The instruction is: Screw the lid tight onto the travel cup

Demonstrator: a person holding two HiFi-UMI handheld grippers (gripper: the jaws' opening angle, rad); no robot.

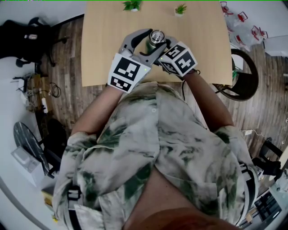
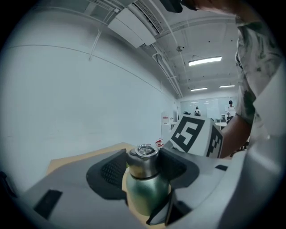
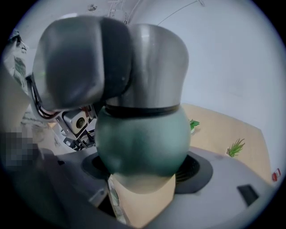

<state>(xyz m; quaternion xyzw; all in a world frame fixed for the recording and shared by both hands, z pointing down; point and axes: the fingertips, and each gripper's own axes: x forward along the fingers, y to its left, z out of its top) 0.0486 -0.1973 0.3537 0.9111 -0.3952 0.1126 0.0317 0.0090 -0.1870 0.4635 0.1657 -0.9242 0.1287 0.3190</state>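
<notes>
Head view: the person stands at the near edge of the table (image 1: pixel 108 40). The travel cup (image 1: pixel 154 44) is over the table's near half, its steel lid (image 1: pixel 157 36) facing up. The left gripper (image 1: pixel 151 42) and the right gripper (image 1: pixel 167 52) both reach it from the table's near edge. Two small plants (image 1: pixel 132 5) sit at the table's far edge.

Left gripper view: the left gripper (image 2: pixel 144 172) has its jaws pressed onto the lid (image 2: pixel 143 162) from both sides. The cup's green body (image 2: pixel 145 194) shows below the pads. The right gripper's marker cube (image 2: pixel 192 134) is just behind.

Right gripper view: the right gripper (image 3: pixel 143 166) pinches the round green body (image 3: pixel 143 141), one pad on each side. The lid (image 3: pixel 154 62) is above, with the left gripper's jaw against it. The table shows below the cup, but whether the base rests on the table cannot be told.

The lid looks seated on the body, with only a thin dark seam between them, so the tightening twist seems to be the step in hand. The next move likely calls for the left gripper to turn the lid while the right holds the smooth body firm enough not to slip
</notes>
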